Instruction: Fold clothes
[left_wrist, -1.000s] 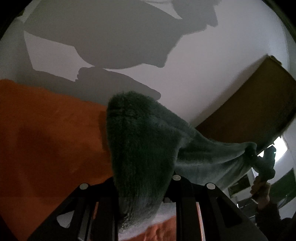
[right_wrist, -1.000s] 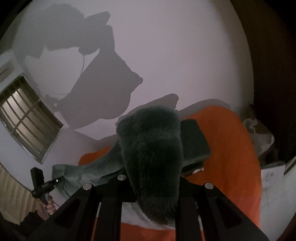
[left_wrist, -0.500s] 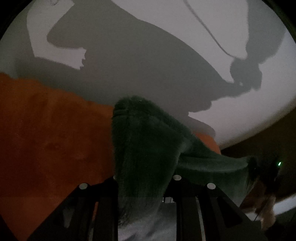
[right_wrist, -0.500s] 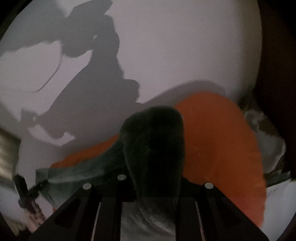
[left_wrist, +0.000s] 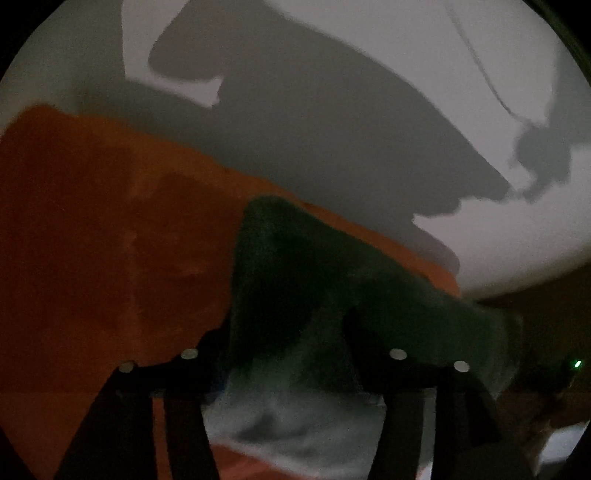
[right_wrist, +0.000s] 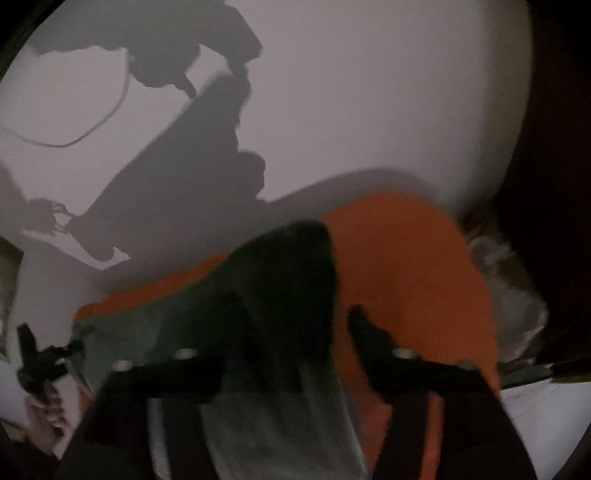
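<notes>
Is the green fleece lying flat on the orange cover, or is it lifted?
Lifted. The fleece hangs stretched between the left tongs and right tongs, above the orange cover.

A pale, plain wall (left_wrist: 369, 44) is being crossed by large grey shadows (left_wrist: 332, 147), one of them trailing a thin cord-like line (right_wrist: 92, 125). The scene is being lit dimly, with colours muted. An orange covering (left_wrist: 92, 240) is being shown spread over the surface below the wall. A dark brown panel (left_wrist: 546, 302) is being glimpsed at the right edge of the left wrist view. Part of a window frame (right_wrist: 9, 266) is being caught at the far left of the right wrist view, and crumpled pale material (right_wrist: 517, 295) is being seen beside the orange covering.
</notes>
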